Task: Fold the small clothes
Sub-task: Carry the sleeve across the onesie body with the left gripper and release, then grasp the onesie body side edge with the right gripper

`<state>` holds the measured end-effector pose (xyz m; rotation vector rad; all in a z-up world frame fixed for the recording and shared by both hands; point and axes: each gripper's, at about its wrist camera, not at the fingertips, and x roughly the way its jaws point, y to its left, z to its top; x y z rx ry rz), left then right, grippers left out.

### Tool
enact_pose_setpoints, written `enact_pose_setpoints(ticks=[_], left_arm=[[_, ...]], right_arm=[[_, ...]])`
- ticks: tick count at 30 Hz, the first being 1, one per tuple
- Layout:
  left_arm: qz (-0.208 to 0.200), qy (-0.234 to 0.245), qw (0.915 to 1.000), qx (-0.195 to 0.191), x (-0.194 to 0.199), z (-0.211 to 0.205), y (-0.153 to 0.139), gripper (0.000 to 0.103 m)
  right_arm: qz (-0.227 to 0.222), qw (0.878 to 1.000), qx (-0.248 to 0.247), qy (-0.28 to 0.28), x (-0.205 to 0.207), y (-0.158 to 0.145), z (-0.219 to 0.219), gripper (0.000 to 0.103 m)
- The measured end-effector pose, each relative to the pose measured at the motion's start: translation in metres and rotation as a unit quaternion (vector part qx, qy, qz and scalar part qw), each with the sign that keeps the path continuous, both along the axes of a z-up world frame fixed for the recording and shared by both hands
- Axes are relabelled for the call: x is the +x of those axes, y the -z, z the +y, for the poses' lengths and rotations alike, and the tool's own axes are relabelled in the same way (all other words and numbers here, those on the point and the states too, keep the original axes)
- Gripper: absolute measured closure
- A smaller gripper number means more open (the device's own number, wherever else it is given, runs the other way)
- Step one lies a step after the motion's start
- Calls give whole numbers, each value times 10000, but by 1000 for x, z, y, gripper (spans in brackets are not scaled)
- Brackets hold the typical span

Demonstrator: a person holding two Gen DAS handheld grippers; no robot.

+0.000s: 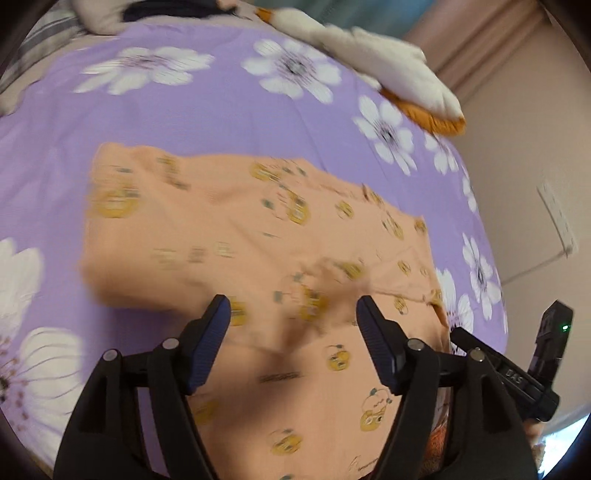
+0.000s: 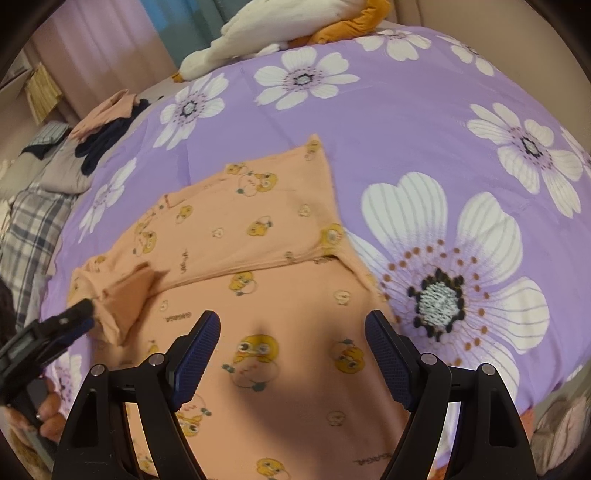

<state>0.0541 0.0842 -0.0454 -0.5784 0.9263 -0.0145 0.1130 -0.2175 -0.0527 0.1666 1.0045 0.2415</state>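
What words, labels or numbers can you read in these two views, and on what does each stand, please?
"GAGAGA": printed repeatedly on the peach garment, sideways or upside down.
Embossed letters on the right gripper's body, seen from the left wrist view: not surely readable.
Other print on the garment there: blurred.

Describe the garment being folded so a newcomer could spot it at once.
Start at the purple bedspread with big white flowers that covers the bed. The garment lies spread across its near middle, under both open grippers. It is peach with small yellow cartoon ducks, unlike the white and orange plush toy at the far edge and the dark clothes pile at the side.
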Motion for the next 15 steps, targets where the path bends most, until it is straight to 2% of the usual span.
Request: enact_pose_setpoints(ticks=[7, 10, 15], left_arm=[[268, -1118, 9929, 304, -47, 58, 2, 32], [425, -1393, 9890, 242, -64, 71, 11, 32], [557, -1680, 9837, 317, -84, 84, 16, 32]], right_arm=[[51, 9983, 180, -551, 10, 0, 36, 23], [120, 9963, 229, -816, 15, 5, 58, 23], [485, 9887, 648, -1264, 28, 19, 94, 23]])
